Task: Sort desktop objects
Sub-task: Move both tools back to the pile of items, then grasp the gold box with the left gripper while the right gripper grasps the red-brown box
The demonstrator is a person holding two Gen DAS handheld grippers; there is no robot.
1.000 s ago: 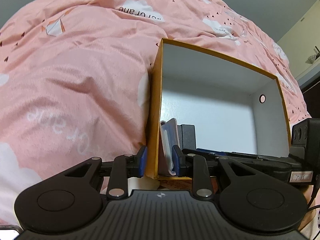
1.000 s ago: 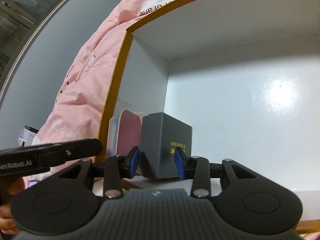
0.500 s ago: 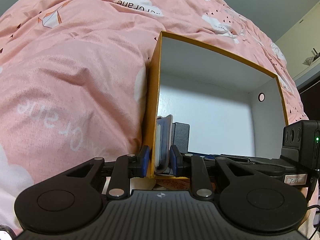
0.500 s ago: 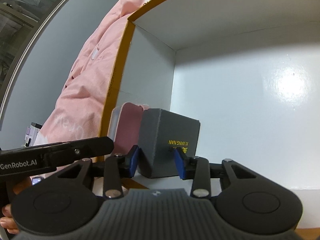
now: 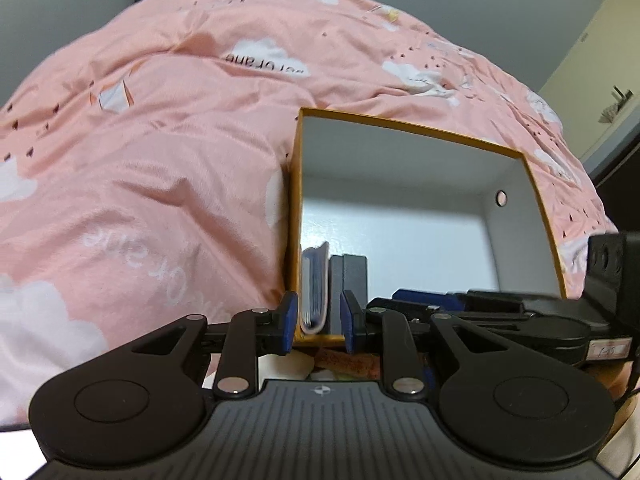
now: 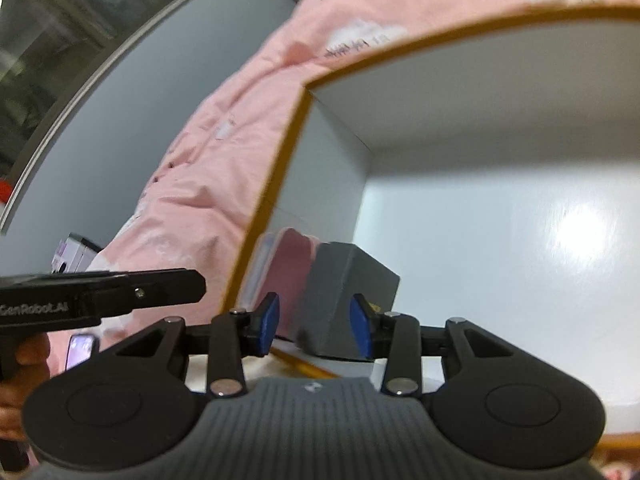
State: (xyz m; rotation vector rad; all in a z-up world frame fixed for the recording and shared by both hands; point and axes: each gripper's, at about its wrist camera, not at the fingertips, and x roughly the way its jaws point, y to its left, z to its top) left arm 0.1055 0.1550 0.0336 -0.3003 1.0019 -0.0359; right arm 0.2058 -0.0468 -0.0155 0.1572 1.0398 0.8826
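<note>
A box [image 5: 416, 128] with an orange rim and white inside is lying on a pink blanket [image 5: 152, 168] with white clouds on it. Two things are standing inside the box, in its near left corner. One is a pink pack [image 5: 314, 286] leaning right against the box's left wall. The other is a small grey box [image 6: 344, 300] standing just beside the pack.

The left gripper [image 5: 316, 322] is reaching over the box's left wall. One blue pad is sitting outside the wall and the other is inside, so the wall and the pink pack are both between them. The jaws are only a little way apart, but whether the pads are pressing cannot be told.

The right gripper [image 6: 316, 326] is holding its jaws around the grey box. The right pad is touching the box's side. A gap is showing beside the left pad, so the jaws are looking open. A hand [image 6: 16, 384] is holding the left gripper's handle at the edge of the right view.
</note>
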